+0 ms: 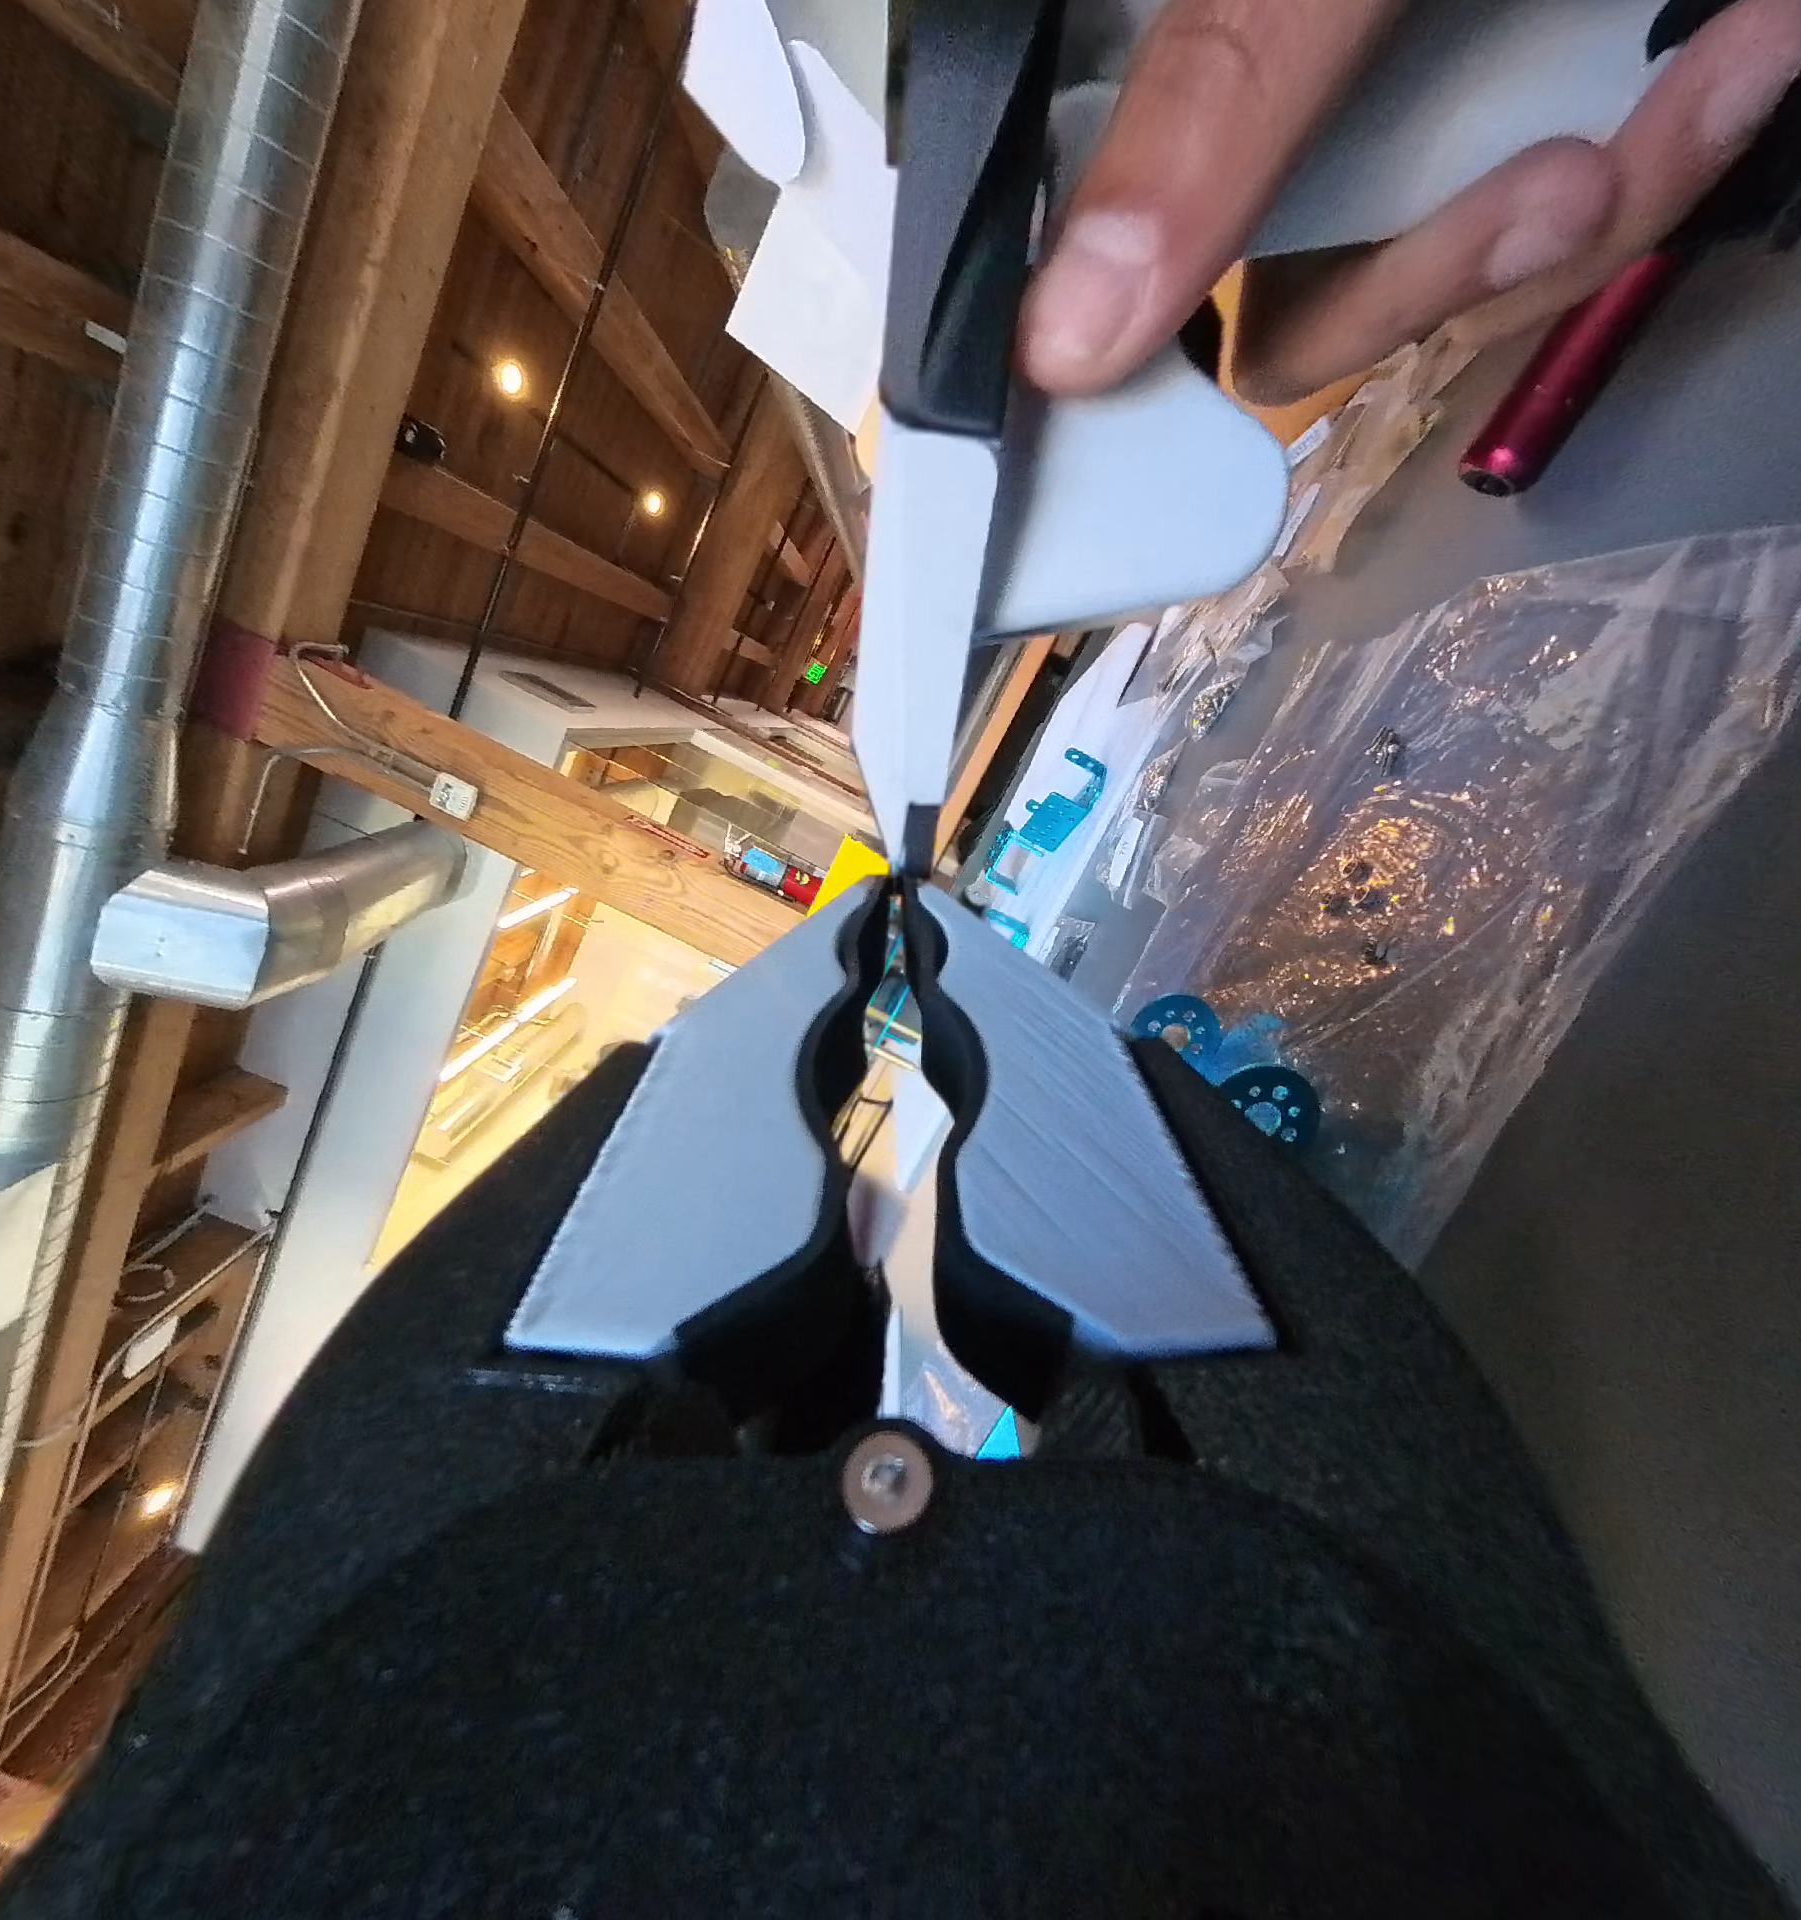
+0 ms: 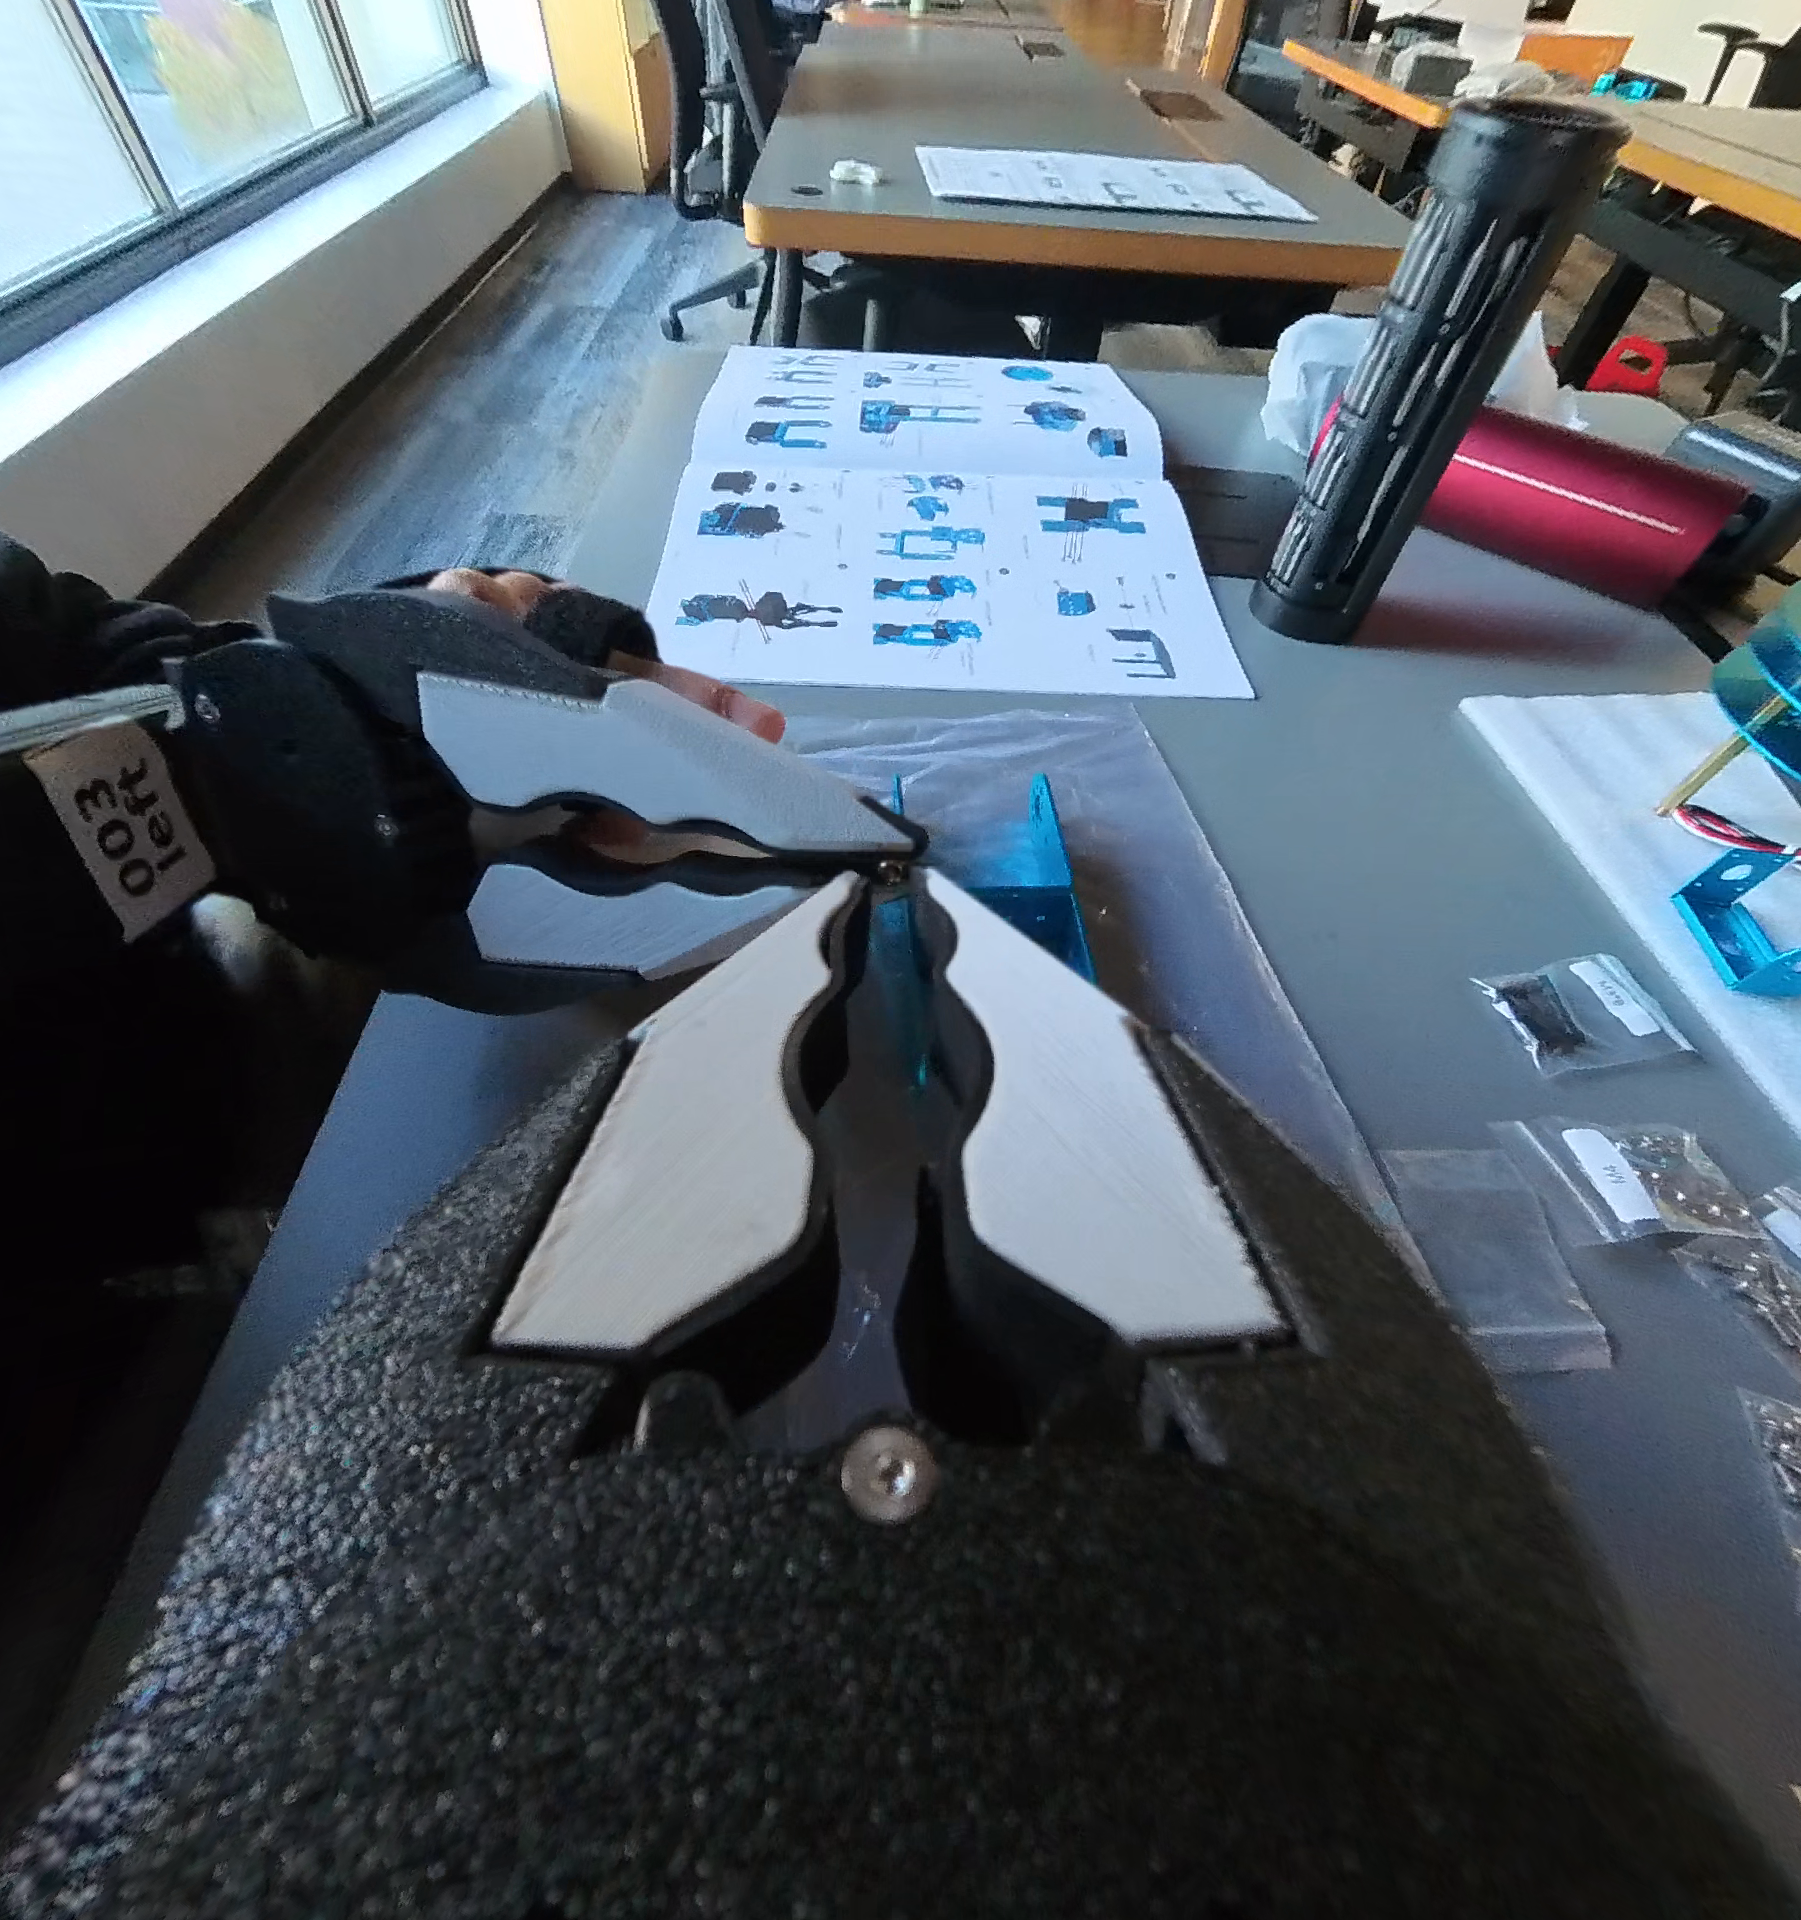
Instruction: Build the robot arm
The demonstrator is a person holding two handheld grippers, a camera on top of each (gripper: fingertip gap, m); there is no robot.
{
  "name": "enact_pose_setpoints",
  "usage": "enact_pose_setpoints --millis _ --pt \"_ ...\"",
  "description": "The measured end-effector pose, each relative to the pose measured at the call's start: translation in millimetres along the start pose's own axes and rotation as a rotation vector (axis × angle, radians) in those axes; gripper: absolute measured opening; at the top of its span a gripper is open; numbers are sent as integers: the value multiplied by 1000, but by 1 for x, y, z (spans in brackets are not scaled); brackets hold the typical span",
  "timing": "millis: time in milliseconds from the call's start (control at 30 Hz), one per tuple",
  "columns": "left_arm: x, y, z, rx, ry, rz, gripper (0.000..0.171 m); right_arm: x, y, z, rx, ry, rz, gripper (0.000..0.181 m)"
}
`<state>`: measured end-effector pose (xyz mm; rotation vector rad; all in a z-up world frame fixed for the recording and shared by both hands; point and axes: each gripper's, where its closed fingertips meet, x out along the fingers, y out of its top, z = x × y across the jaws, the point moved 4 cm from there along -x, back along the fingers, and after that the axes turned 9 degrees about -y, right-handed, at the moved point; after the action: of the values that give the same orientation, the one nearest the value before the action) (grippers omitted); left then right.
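My left gripper is shut, pinching a small dark screw at its tips. It comes in from the left in the right wrist view, held by a gloved hand. My right gripper is closed on the upright left wall of a blue U-shaped metal bracket, which sits over a clear plastic bag. The screw touches the bracket wall right at the right gripper's tips. In the left wrist view the right gripper comes down from above, held by a bare hand, tip to tip with mine.
On the grey table lie an open instruction booklet, a black cylinder, a red cylinder, a blue wheel assembly, a smaller blue bracket on white foam, and bags of screws at the right. Only a small space, under 4 cm, lies between the two pairs of fingers.
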<state>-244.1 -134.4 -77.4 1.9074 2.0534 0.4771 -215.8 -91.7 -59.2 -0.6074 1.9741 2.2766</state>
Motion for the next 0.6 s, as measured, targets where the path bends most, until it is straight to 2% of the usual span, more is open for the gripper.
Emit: enact_pose_setpoints --millis 400,600 --pt "2 0 5 51 -8 -10 1 0 -2 2 26 17 -3 4" --pt "2 -1 6 19 -27 -8 1 0 -4 2 -10 3 -8 4"
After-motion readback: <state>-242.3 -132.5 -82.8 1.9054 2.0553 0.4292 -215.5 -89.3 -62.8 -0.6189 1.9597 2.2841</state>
